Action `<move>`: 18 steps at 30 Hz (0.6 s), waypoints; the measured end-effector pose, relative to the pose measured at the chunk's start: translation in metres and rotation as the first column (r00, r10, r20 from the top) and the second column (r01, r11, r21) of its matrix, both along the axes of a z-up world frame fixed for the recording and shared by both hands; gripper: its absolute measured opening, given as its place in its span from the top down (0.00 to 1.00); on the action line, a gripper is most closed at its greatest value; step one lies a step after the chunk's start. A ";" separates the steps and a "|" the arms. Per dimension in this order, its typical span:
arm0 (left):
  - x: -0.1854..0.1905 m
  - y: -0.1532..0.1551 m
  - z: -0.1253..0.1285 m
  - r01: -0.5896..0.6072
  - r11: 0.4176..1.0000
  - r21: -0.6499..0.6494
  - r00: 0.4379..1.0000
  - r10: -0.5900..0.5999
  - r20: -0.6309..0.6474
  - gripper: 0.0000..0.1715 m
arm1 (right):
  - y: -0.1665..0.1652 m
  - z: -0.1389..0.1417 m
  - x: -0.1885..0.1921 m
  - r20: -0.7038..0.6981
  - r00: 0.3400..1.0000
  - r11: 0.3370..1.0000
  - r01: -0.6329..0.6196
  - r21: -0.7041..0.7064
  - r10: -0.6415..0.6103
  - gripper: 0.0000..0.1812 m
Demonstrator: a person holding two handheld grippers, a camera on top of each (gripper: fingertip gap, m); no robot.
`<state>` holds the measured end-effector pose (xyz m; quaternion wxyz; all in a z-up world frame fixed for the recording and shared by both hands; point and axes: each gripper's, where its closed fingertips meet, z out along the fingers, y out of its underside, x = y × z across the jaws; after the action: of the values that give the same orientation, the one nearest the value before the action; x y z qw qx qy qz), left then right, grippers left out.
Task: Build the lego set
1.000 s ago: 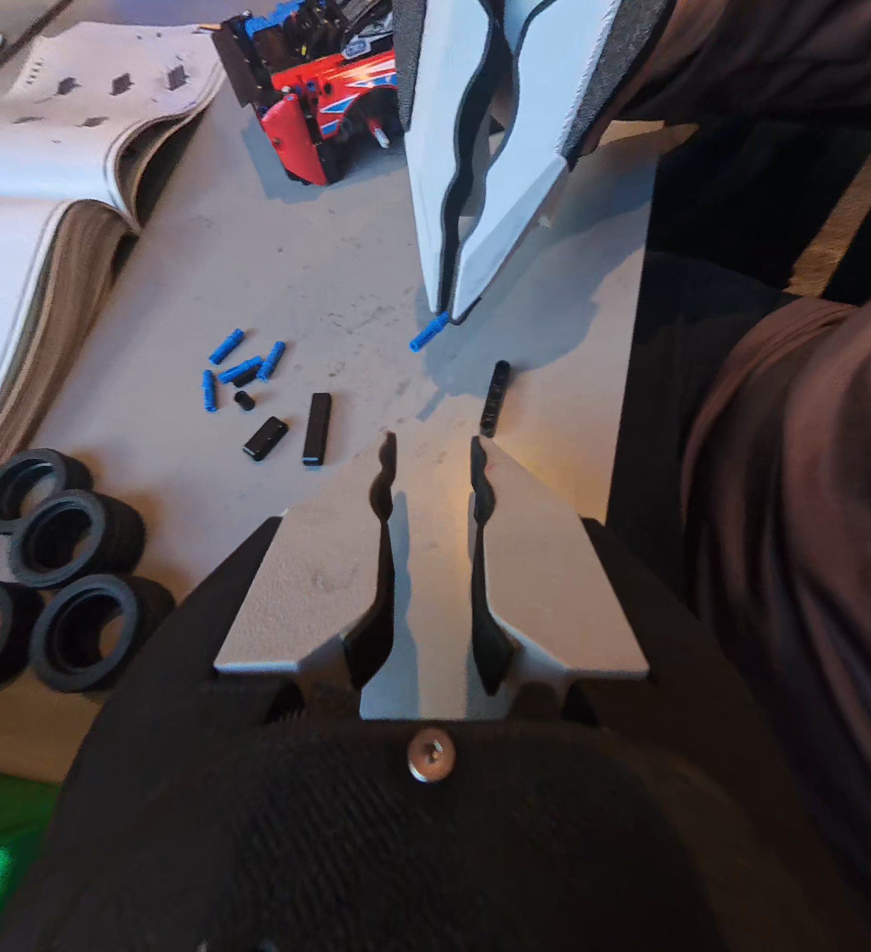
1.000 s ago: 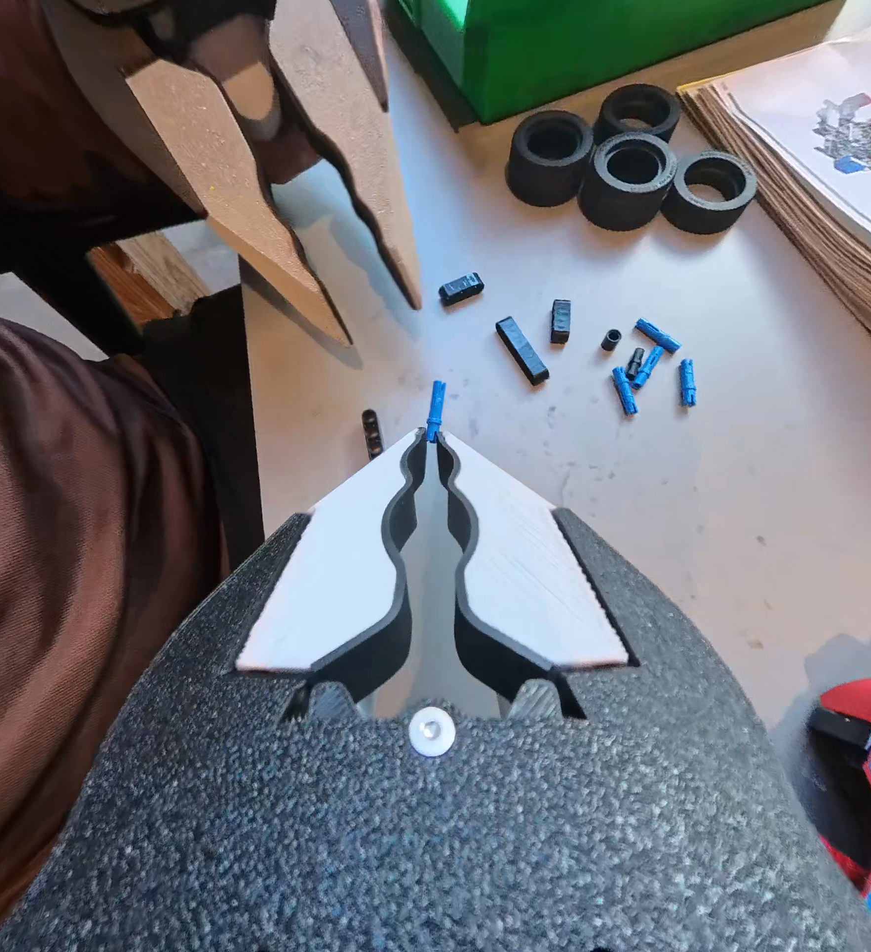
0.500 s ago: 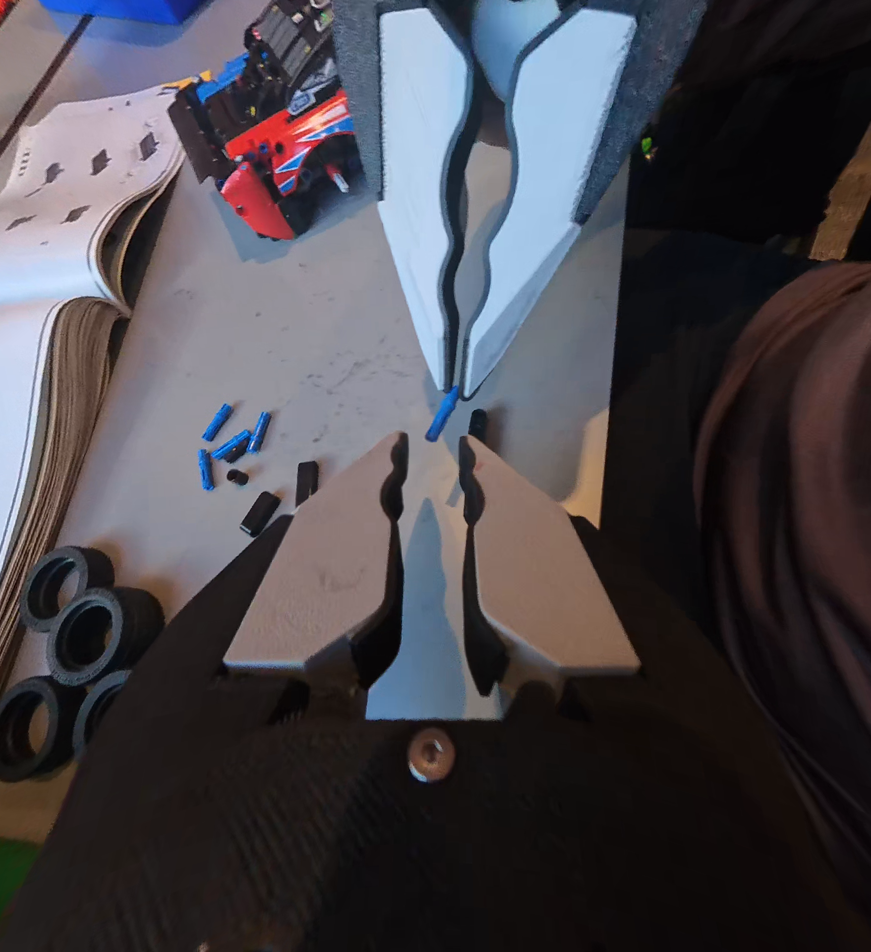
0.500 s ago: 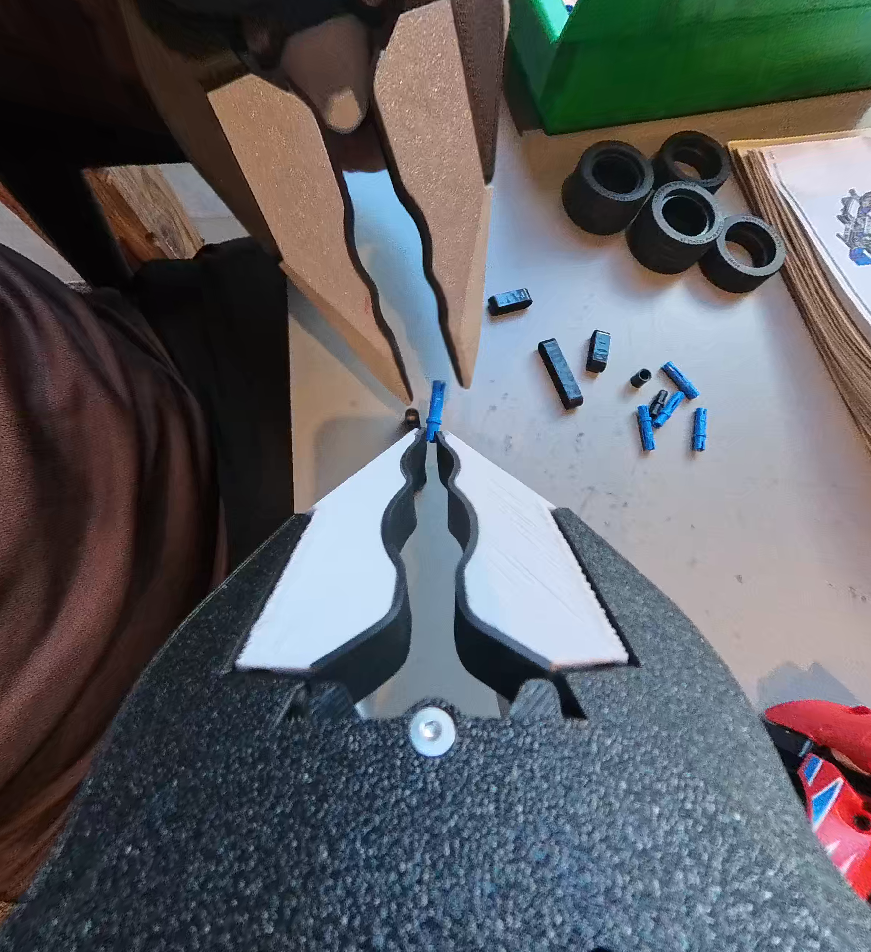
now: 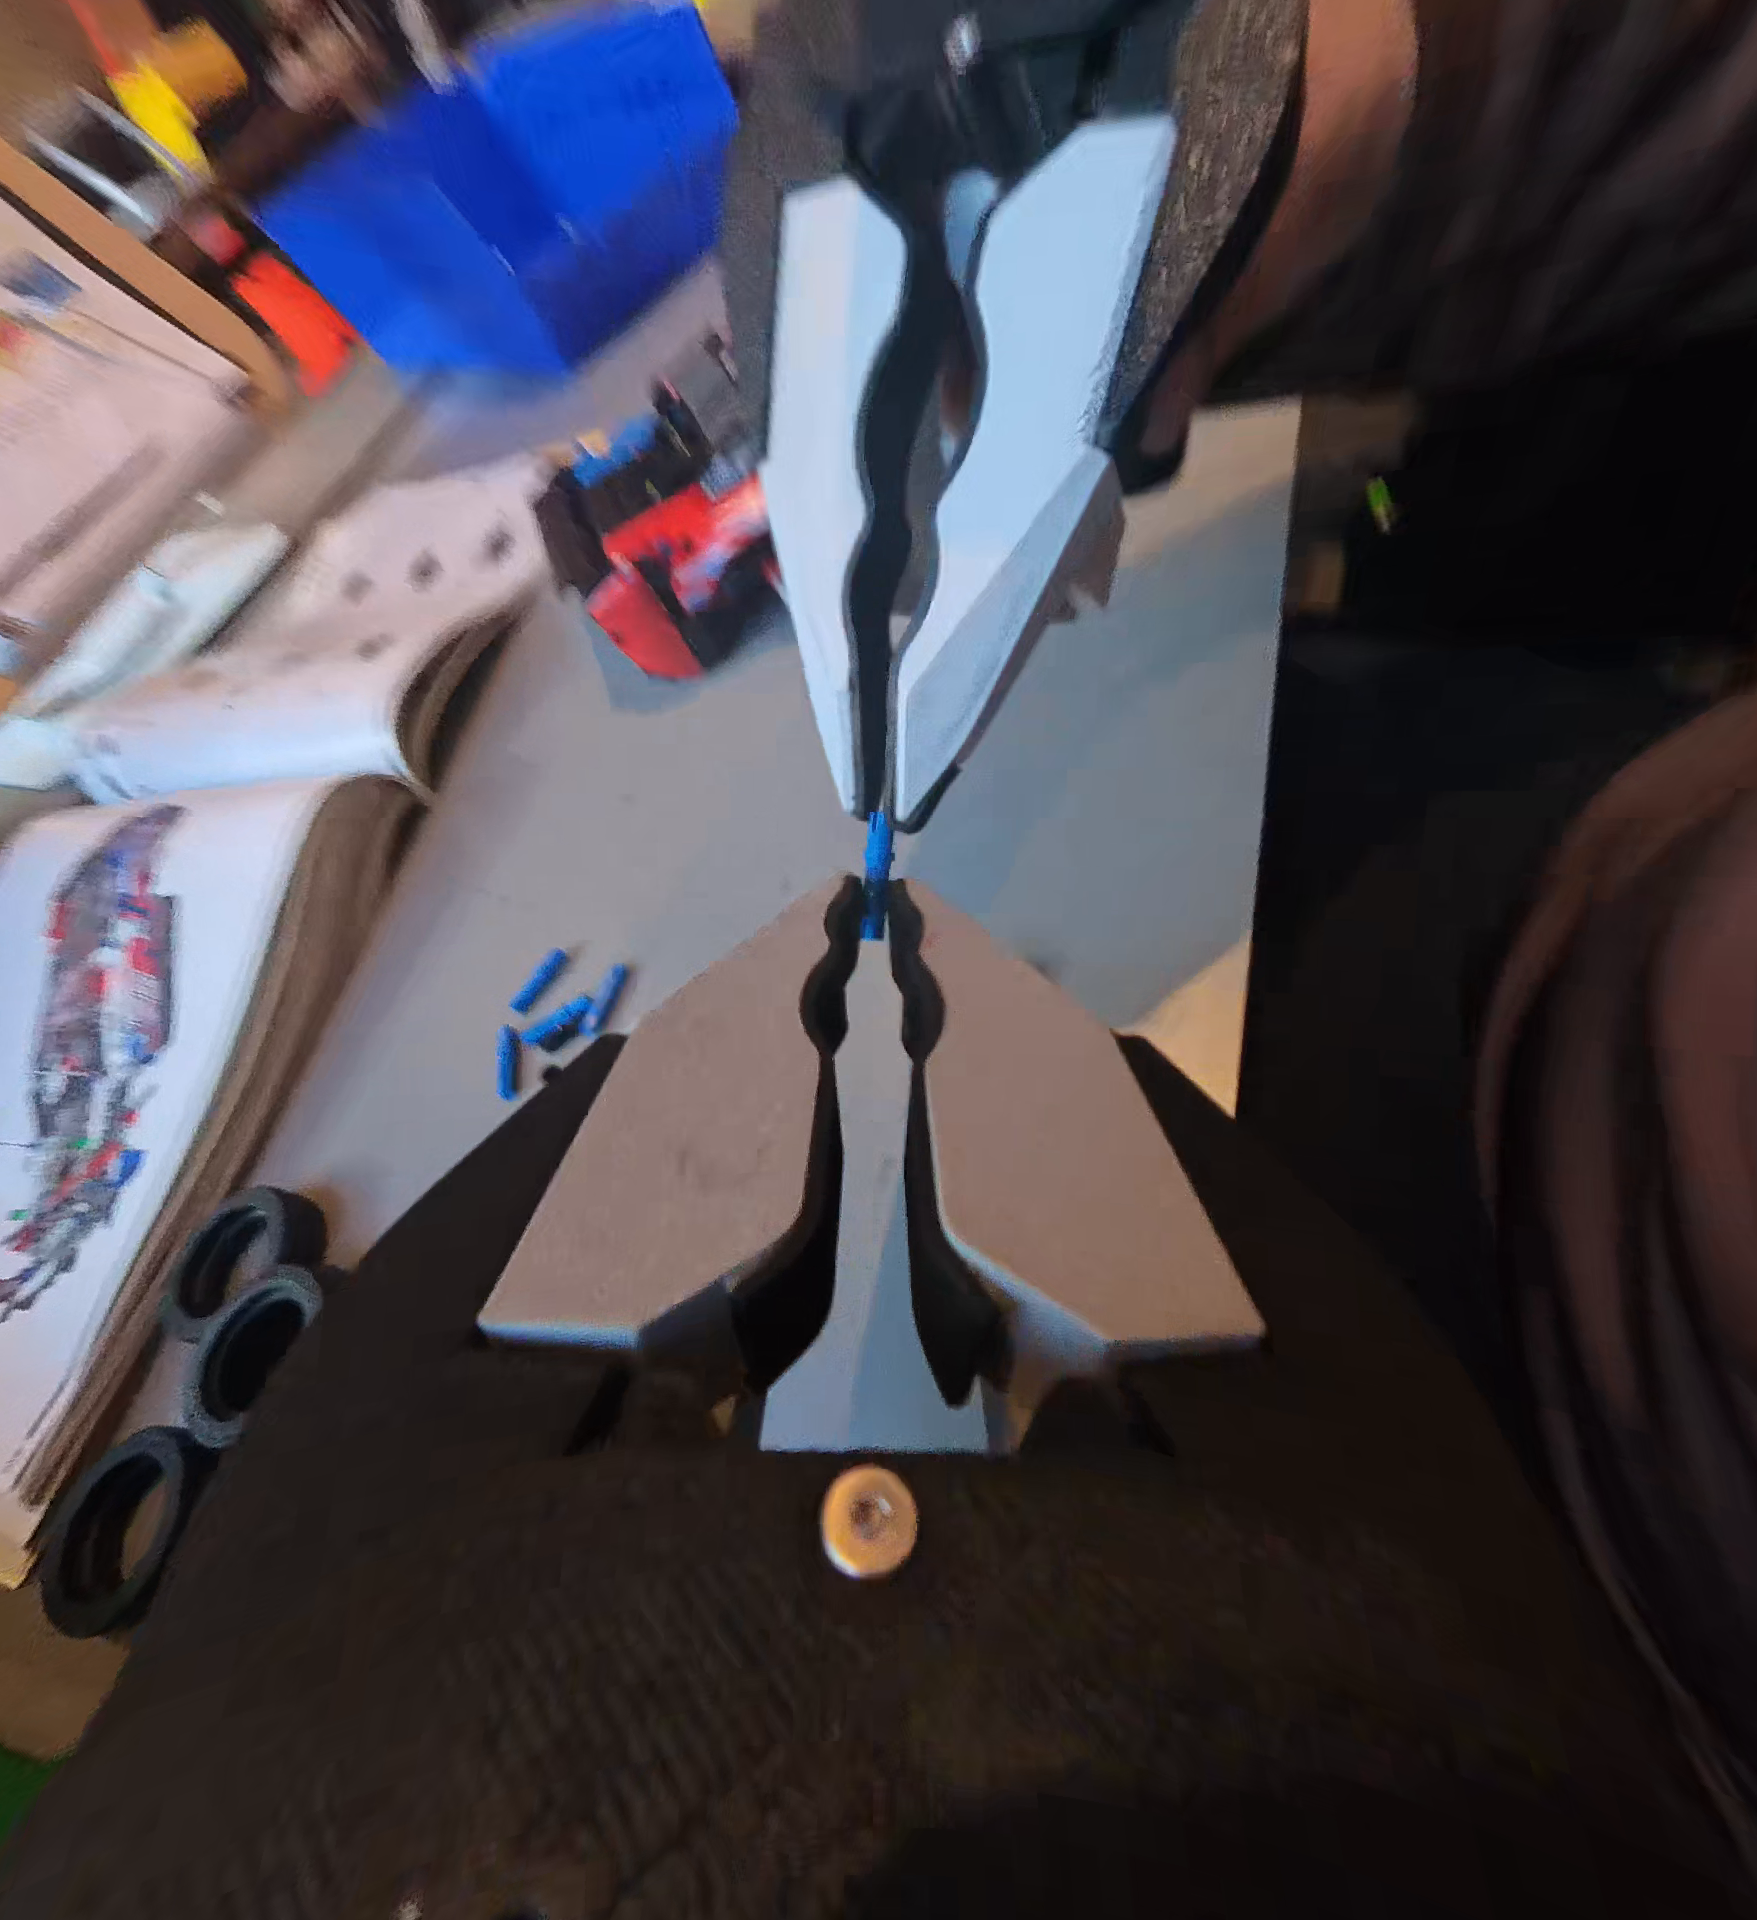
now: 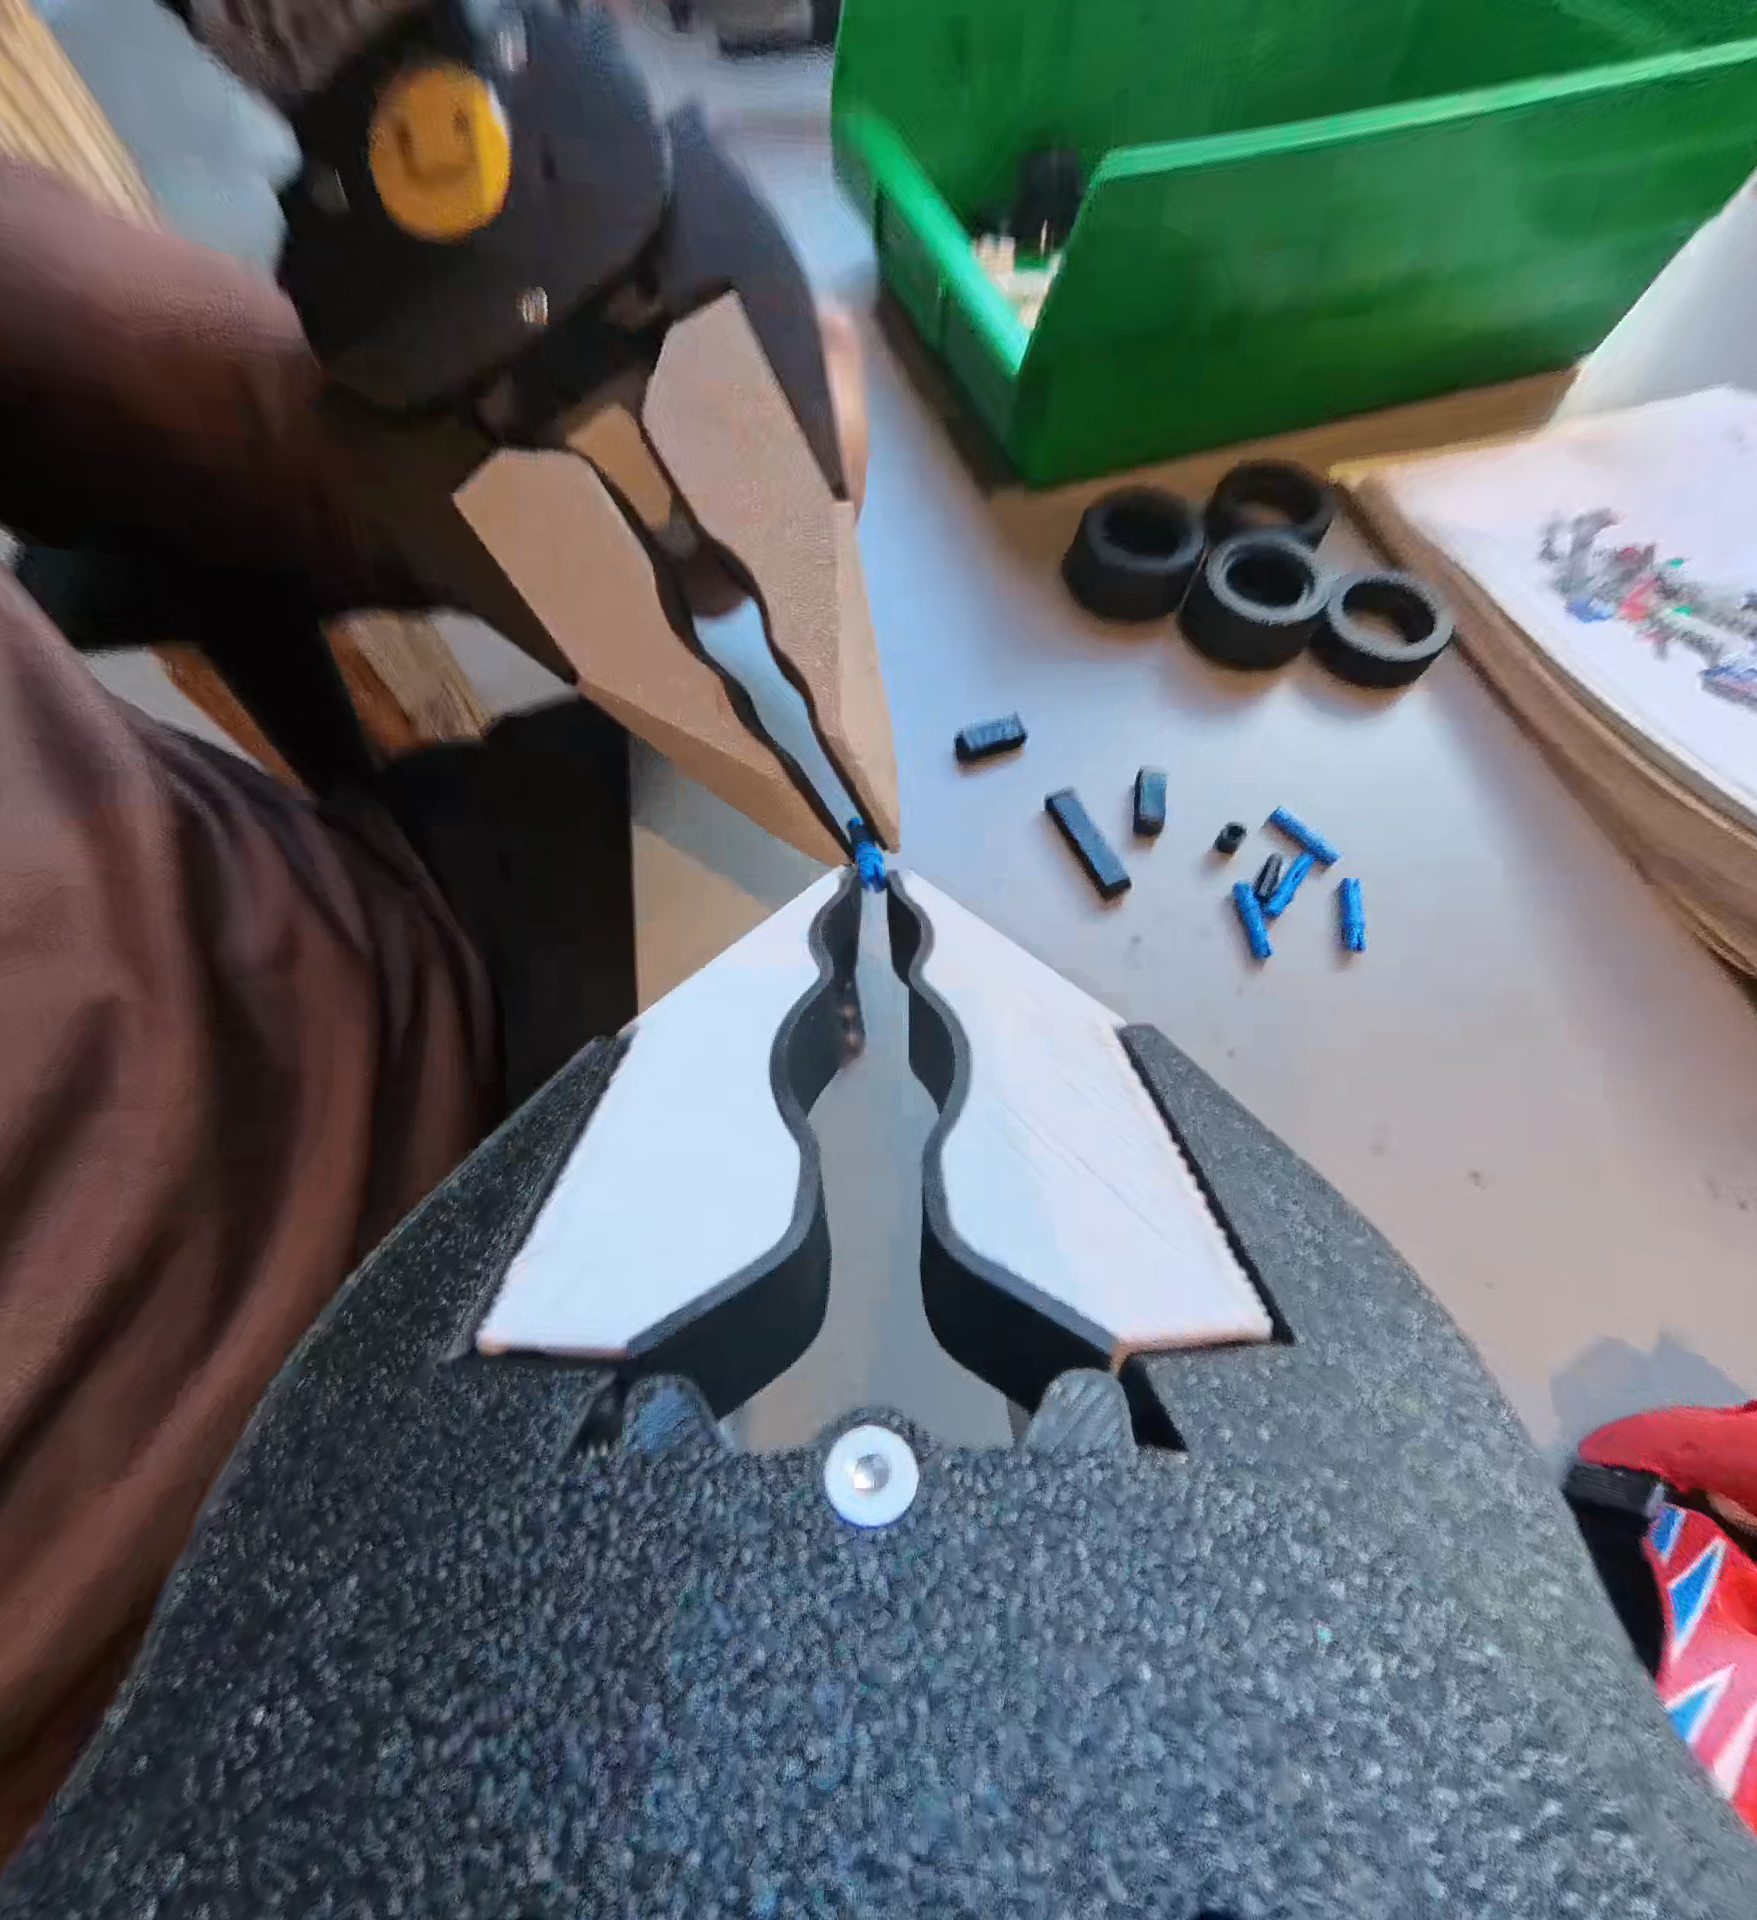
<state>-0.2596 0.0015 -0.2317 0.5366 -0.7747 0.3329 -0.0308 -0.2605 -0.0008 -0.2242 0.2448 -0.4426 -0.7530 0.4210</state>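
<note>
Blue, and very small, a lego pin (image 5: 876, 875) hangs in the air above the grey table (image 6: 1425, 1143), pinched at both ends. The right gripper (image 6: 872, 886) has its tips pressed together on one end of the pin (image 6: 866, 860); the left gripper (image 5: 875, 906) meets it tip to tip and closes on the other end, its jaws nearly together. In the left wrist view the right gripper (image 5: 884, 816) comes down from above. More blue pins (image 6: 1295, 894) and short black pieces (image 6: 1087, 857) lie scattered on the table beside the pair, with four black tyres (image 6: 1258, 582) farther off, near a green bin (image 6: 1321, 260). An open instruction booklet (image 5: 53, 1039) lies at the table's side, and a red partly built model (image 6: 1747, 1579) stands near the right gripper's body.
</note>
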 end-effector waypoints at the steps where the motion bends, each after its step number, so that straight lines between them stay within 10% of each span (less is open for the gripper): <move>1: -0.001 0.001 0.011 -0.022 0.997 0.067 0.999 0.019 0.042 0.99 | 0.001 0.009 0.000 -0.030 1.000 0.998 0.006 -0.057 -0.007 0.97; 8: -0.008 0.000 0.050 -0.131 0.959 0.252 0.983 0.093 0.158 0.99 | 0.003 0.049 -0.005 -0.175 0.980 0.922 0.018 -0.386 -0.092 0.86; 18: -0.012 0.000 0.045 -0.161 0.951 0.265 0.985 0.137 0.107 0.99 | -0.009 0.042 -0.017 -0.162 0.981 0.944 0.049 -0.327 -0.107 0.95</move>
<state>-0.2712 0.0011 -0.1868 0.6531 -0.7142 0.2506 0.0222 -0.2774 -0.0095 -0.1818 0.2522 -0.4668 -0.6313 0.5657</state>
